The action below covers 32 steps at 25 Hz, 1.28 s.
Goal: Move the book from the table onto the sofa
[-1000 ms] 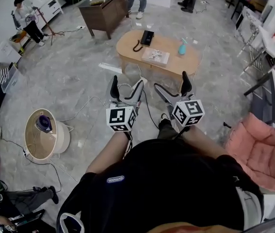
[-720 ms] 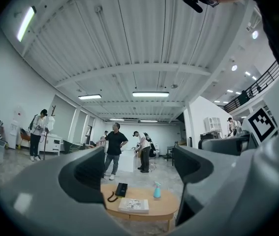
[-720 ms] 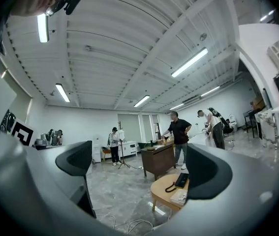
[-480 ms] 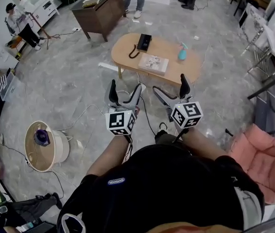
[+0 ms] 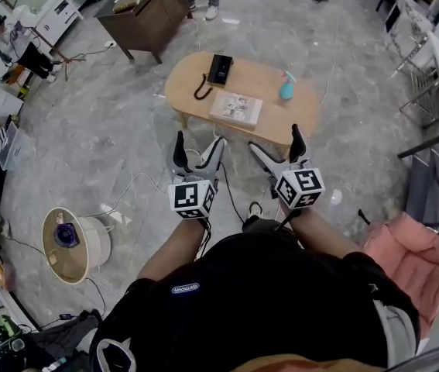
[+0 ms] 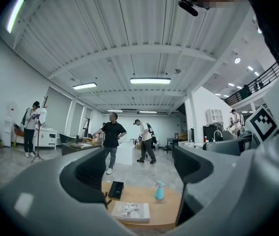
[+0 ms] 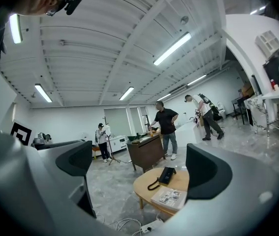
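left gripper (image 5: 200, 140): jaws apart, empty | right gripper (image 5: 275, 140): jaws apart, empty | side by side, pointing toward book (image 5: 236, 108)

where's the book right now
In the head view the book lies flat near the front edge of the oval wooden table, just in front of the black phone and left of the blue spray bottle.

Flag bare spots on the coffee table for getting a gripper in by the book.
Bare top: the right end of the table past the spray bottle, and the strip between that bottle and the book. Crowded on the book's far-left side: the phone and its cord lie close.
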Available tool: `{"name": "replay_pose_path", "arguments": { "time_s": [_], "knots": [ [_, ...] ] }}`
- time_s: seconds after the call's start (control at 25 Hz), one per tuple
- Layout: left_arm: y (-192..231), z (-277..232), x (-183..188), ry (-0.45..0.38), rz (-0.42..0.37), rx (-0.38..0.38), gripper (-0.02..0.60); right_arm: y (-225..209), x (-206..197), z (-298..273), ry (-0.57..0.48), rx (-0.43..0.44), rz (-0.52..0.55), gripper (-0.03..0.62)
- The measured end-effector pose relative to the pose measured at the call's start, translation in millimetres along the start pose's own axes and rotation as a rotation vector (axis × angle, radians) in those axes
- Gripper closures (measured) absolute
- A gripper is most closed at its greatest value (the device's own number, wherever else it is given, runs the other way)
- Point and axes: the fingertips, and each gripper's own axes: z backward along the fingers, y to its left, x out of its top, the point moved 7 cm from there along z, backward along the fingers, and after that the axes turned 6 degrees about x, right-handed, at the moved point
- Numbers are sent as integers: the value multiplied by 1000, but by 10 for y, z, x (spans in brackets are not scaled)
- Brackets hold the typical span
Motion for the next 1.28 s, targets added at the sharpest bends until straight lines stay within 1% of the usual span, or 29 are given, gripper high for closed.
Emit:
{"name": "replay_pose_path", "arguments": {
  "time_s": [0.12,0.24,0.48,0.72,0.92,1.0,1.08,1.28],
  "knots": [
    [-97,-343,-17,-5,-2,16,149,-303,37,-213,25,9,-28,-18],
    [-192,-562,-100,-5,11,32,149,-528,22,-379,53,26,-54,-18],
    [-211,-876,-264,58,-5,36,149,-784,32,-549,69,25,-65,-18],
    [-118,-1170,-502,119,-4,56,149,-1034,-15,-641,85,-1,-71,-18],
    [-70,-1473,-694,166,-12,56,149,-1299,-93,-759,120,-32,-103,-18],
    [-36,-1628,-767,178,-15,53,149,-1414,-105,-859,134,-39,-95,-18],
    [32,-1798,-873,196,-22,48,149,-1491,-146,-1006,154,-27,-77,-18],
    [194,-2314,-1319,271,-35,15,152,-1716,-403,-1513,249,14,-21,-20]
  ]
}}
